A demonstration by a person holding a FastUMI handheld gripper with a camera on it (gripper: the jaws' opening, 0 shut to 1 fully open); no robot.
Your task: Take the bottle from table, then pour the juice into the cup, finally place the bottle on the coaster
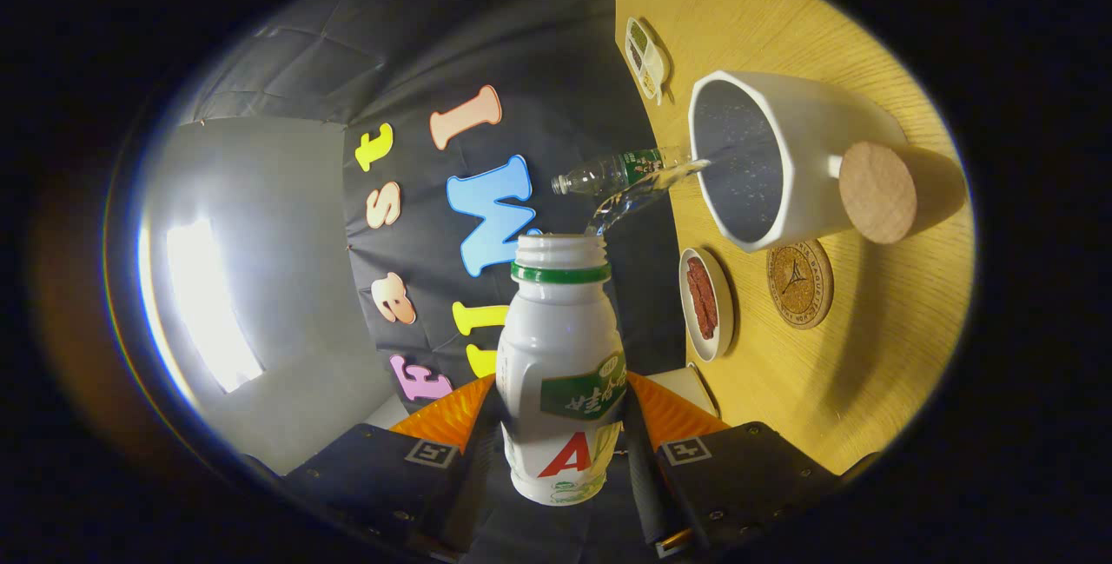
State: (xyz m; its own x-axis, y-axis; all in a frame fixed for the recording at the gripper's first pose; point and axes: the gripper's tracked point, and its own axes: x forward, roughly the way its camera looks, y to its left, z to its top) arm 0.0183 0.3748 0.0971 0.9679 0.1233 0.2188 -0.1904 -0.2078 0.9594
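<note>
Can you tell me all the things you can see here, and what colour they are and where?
juice bottle: one, white with green neck ring, cap off, tilted, between the tongs
poured liquid: one clear stream, from bottle mouth into the cup
cup: one, white, on the table beyond the bottle
cork disc: one, brown, against the cup
coaster: one, brown, round, beside the cup
small dish: one, white, red food inside, near the coaster
divided dish: one, white, beyond the cup
table: one, light wood
tongs: one pair, shut on the bottle

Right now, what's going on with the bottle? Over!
Gripper jaws shut on bottle, tipped. Liquid streaming from its open mouth into white cup. Cork coaster free beside cup; small dish close by.
</note>
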